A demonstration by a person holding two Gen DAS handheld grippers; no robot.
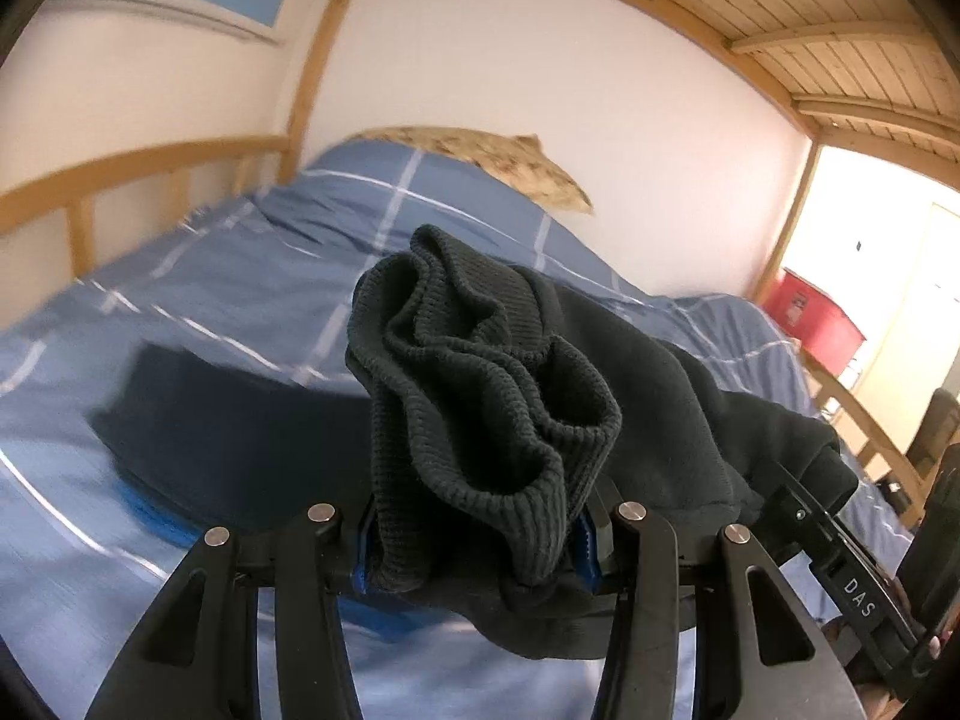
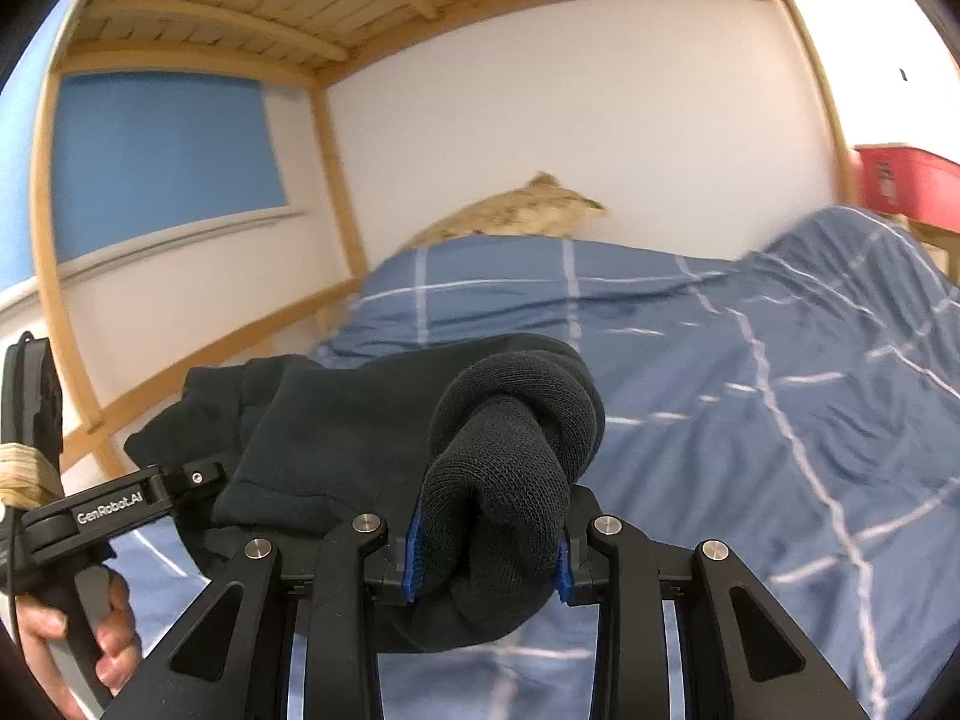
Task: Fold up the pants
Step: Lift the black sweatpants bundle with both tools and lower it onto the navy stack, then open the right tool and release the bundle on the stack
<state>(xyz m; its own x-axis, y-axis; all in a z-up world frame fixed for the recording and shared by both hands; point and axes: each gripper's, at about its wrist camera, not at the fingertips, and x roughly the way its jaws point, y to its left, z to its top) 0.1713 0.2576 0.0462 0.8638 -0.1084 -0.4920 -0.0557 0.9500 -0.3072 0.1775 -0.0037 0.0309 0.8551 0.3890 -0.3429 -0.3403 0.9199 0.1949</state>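
The dark pants [image 1: 492, 396] hang lifted above the bed, held by both ribbed cuffs. My left gripper [image 1: 477, 552] is shut on one bunched ribbed cuff, its blue pads pressing the knit from both sides. In the right wrist view my right gripper [image 2: 486, 564] is shut on the other rolled cuff of the pants [image 2: 336, 432], and cloth stretches leftward toward the other gripper's body [image 2: 108, 510]. More dark cloth [image 1: 198, 414] lies blurred on the bed below the left gripper. The right gripper's body [image 1: 852, 588] shows at the right edge of the left wrist view.
The bed has a blue checked duvet [image 2: 750, 396] and a tan patterned pillow [image 1: 510, 162] against the white wall. Wooden bunk rails [image 1: 120, 180] and slats overhead frame the bed. A red box [image 1: 822, 318] stands past the bed's end. A hand [image 2: 72, 642] grips the left handle.
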